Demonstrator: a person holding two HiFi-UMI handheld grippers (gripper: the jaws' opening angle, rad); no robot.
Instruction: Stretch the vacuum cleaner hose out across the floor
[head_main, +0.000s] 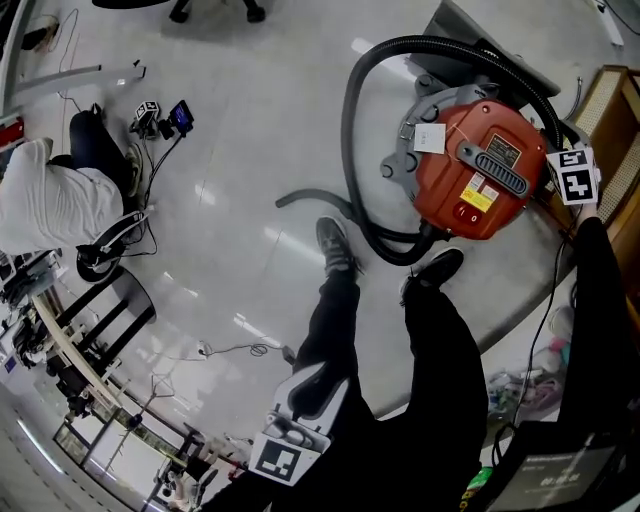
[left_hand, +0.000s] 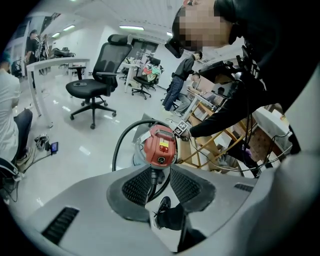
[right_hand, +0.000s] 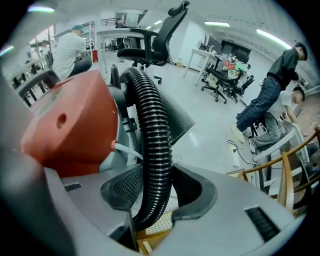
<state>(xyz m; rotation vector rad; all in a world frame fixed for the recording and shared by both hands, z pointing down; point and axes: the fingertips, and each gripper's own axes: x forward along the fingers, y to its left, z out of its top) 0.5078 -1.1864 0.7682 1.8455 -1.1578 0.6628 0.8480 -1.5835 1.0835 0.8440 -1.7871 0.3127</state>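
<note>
None of the stretching is done: the hose (head_main: 347, 120) lies looped round the red vacuum cleaner (head_main: 470, 170) on the floor (head_main: 250, 120), its free end curled beside the person's shoe (head_main: 335, 245). The right gripper (right_hand: 157, 192) clamps the ribbed hose near the cleaner's body. The left gripper (left_hand: 161, 187) hangs part-open and empty. Drawing the hose out straight is all yet to do.

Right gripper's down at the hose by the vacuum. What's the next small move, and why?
Probably tighten the right gripper on the hose, then draw it away from the red vacuum and out across the floor. The hose sits between its pads, apparently touched on both sides, and lies curled around the vacuum.
</note>
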